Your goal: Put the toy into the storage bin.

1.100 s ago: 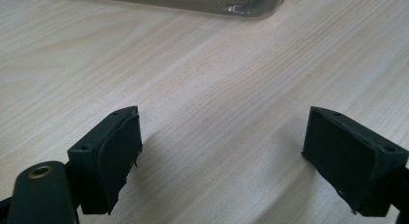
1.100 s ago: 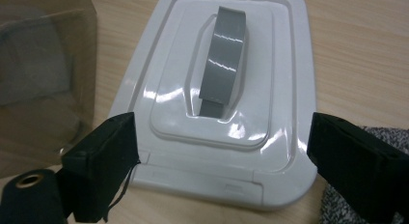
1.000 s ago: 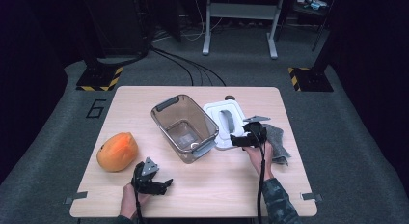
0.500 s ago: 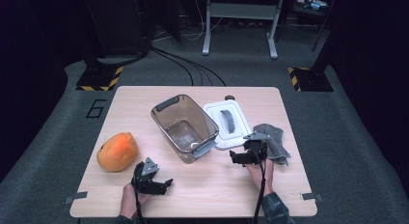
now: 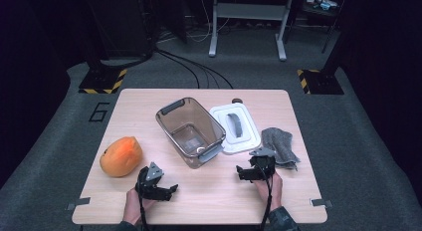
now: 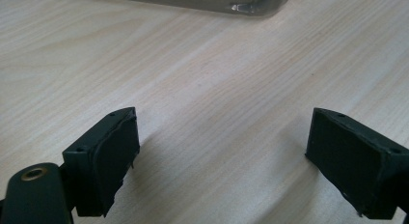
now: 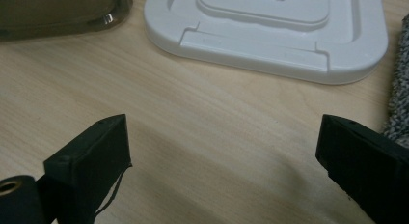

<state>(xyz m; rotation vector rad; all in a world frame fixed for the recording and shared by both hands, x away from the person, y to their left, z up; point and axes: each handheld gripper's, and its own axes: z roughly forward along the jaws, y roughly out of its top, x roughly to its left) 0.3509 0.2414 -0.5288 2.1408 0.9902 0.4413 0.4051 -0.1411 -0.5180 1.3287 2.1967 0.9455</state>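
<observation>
- Lid (image 5: 235, 127), white, lies centre-right in the high view, beside the bin (image 5: 190, 131).
- Right gripper (image 7: 222, 161): jaws apart over bare wood; its view shows the lid's rim.
- Left gripper (image 6: 219, 161): jaws apart, empty.

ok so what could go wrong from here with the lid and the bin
1. The white lid lies tight against the clear bin, so a right gripper reaching in could nudge the bin as well.
2. The grey cloth sits beside the lid's other edge and the open jaws might snag it.
3. The lid lies flat on the table, so its low rim could slip from the jaws.
</observation>
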